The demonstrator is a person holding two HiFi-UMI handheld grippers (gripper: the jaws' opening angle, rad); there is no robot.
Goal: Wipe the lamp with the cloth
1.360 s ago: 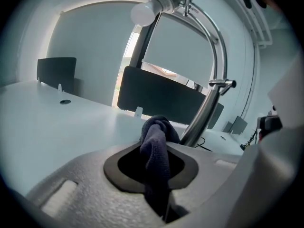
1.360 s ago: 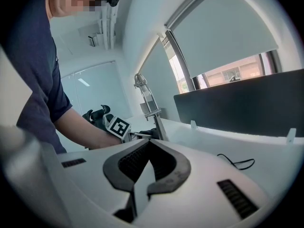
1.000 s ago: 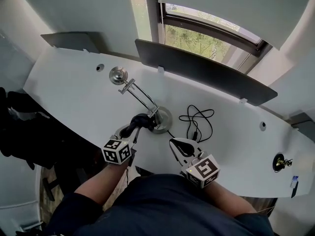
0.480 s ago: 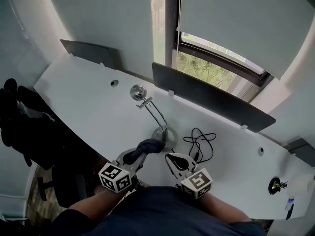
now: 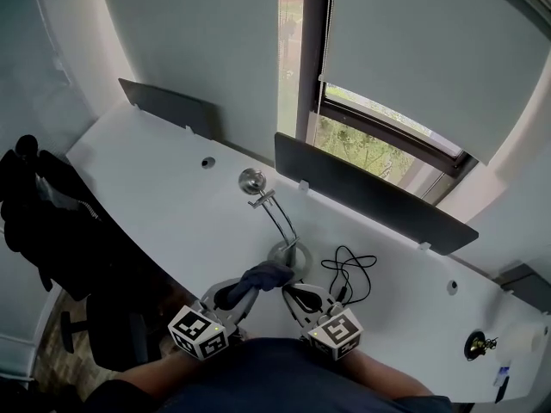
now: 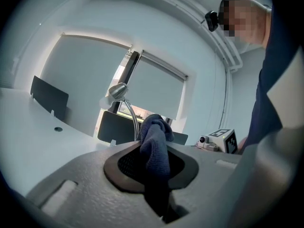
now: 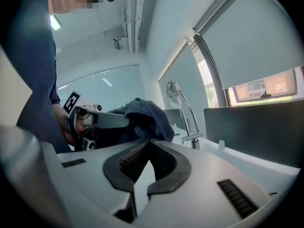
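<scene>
Left tool: jaws clamped on the dark blue cloth, which bunches out past the tips in a soft wad. Right tool: jaws closed tip to tip, nothing between them. It sits just right of the left tool, both at the near edge of the desk.

Cloth wad lies at the near side of the lamp, just beside its round base. Contact with the base is possible, but the overhead angle does not settle it.

Lamp stands upright; the thin chrome arm leans far-left up to a small round head. Black cable is coiled right of the base. A dark panel stands along the far desk edge, below the window.
</scene>
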